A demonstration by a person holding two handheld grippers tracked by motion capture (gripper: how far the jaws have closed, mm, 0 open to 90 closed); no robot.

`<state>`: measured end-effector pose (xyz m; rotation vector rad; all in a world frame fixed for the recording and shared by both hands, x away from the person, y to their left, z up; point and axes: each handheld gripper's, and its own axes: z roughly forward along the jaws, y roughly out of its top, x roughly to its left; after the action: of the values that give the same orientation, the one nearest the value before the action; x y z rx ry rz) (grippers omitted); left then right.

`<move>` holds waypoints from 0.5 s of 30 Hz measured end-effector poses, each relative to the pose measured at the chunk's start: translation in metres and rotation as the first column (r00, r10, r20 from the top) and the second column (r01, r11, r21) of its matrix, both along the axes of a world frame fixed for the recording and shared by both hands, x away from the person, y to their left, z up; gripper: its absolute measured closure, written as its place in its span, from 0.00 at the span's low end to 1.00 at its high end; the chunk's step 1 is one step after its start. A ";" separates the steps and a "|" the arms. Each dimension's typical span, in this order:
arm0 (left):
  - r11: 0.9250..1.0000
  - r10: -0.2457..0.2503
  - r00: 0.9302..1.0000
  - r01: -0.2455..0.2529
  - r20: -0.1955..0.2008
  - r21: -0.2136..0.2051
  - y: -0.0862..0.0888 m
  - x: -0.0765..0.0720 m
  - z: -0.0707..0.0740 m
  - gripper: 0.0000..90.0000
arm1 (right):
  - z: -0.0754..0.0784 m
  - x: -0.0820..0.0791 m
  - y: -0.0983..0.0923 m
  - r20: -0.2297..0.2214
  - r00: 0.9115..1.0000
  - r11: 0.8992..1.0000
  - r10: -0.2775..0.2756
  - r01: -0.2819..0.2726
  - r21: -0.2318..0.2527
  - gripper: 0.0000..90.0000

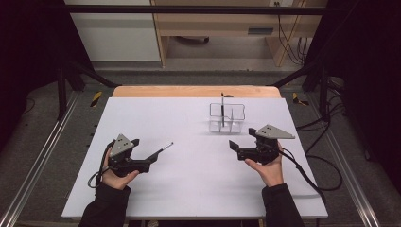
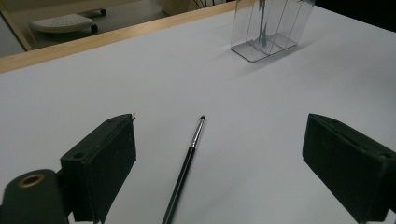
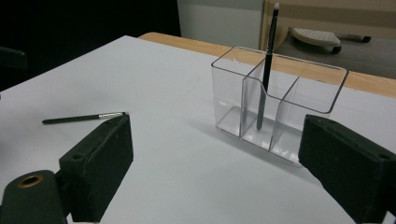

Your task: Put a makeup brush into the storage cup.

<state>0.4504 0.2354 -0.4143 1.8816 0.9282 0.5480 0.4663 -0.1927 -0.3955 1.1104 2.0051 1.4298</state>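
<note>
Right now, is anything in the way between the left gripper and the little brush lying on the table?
No. The left gripper has open jaws, and the thin black brush lies flat on the white table right between them, untouched. From there to the clear organizer, which already holds another brush, nothing visible blocks the path.

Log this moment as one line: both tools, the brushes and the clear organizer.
left tool: open, brush on table between its jaws, untouched | right tool: open, empty | clear organizer: second brush upright in middle compartment
</note>
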 end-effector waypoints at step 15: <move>1.000 0.003 1.000 -0.003 0.000 0.002 0.008 -0.001 0.005 0.09 | -0.007 -0.016 -0.005 0.007 1.000 1.000 0.003 -0.003 -0.009 0.09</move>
<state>0.4497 0.2438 -0.4091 1.8815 0.9309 0.5512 0.4505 -0.1977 -0.4030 1.0981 2.0072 1.4229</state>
